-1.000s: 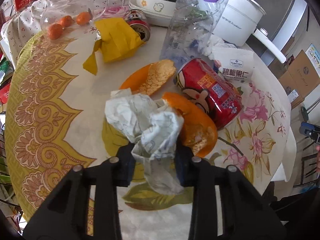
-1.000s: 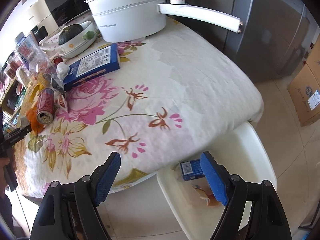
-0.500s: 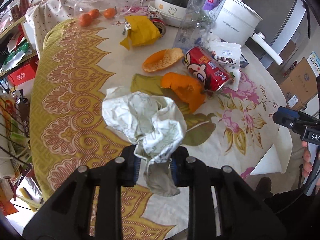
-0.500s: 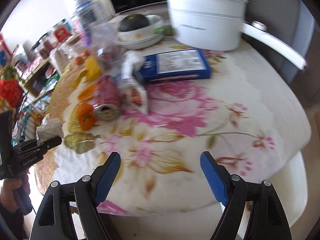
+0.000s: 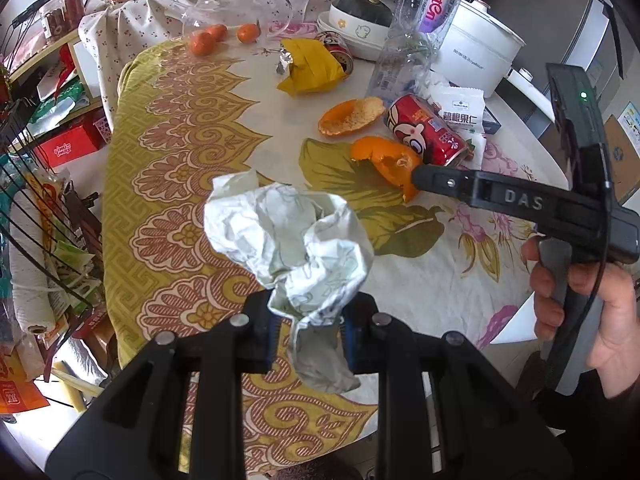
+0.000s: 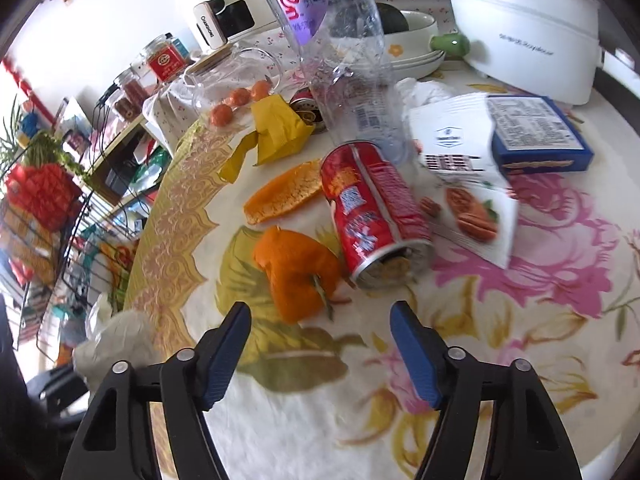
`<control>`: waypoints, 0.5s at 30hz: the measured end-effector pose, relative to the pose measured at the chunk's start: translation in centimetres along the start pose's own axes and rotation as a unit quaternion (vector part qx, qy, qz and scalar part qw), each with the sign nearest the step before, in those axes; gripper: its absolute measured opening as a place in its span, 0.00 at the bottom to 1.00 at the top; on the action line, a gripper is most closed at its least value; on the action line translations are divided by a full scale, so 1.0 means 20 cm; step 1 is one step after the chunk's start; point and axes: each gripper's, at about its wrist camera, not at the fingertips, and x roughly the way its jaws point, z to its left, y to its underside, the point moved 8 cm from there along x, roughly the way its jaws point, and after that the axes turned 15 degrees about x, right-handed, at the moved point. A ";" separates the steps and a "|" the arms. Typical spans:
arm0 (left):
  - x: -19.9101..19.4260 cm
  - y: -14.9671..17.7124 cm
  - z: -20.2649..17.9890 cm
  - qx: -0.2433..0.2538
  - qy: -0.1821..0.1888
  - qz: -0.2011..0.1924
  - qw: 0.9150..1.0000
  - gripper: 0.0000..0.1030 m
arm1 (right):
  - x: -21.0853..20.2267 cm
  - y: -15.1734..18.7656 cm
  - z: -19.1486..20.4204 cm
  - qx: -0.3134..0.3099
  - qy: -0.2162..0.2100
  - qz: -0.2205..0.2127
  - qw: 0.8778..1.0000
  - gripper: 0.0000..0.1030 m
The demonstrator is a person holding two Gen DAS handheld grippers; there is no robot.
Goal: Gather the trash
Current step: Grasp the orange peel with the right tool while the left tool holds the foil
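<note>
Left wrist view, nearest first: the left tongs point(image 5: 308, 332) are pinching the crumpled paper point(image 5: 292, 236) by its lower tail, both blue pads pressed into the folds. The wad is held up off the surface point(image 5: 168, 184), above the yellow patterned border of the cloth. It has no clean long axis; if anything it runs from the pinched tail up and away from the camera, with the bulky end farthest from the pads. Because the grip is on the thin end only, the carry is best kept slow and level so the bulk does not swing or slip free; no bin shows in either view now.

Right wrist view: the right tongs point(image 6: 320, 348) are spread wide and empty, hovering just short of the orange peel point(image 6: 298, 272). My reading is that this peel is the next pickup. It lies domed side up with a stem sticking out toward the camera, its longer side running roughly away from the tongs, so coming down with one pad on each long edge should grip it better than pressing on the dome.

Just beyond, touching or nearly touching the peel, the red can point(image 6: 372, 216) lies on its side, open end toward the camera and long axis pointing away. A second, flatter peel point(image 6: 284, 196) lies past it, and the clear bottle point(image 6: 344, 60) stands upright behind.
</note>
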 end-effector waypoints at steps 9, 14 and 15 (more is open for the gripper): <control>-0.01 0.02 0.05 -0.016 -0.002 -0.001 1.000 0.26 | 0.12 -0.04 0.02 -0.012 0.008 -0.006 1.000 0.27; -0.05 -0.01 0.02 -0.010 -0.010 -0.007 1.000 0.26 | 0.04 0.00 -0.02 -0.027 0.011 0.000 1.000 0.17; -0.06 -0.02 0.00 -0.007 -0.011 -0.009 1.000 0.26 | 0.01 0.01 -0.04 -0.031 0.011 0.000 0.999 0.17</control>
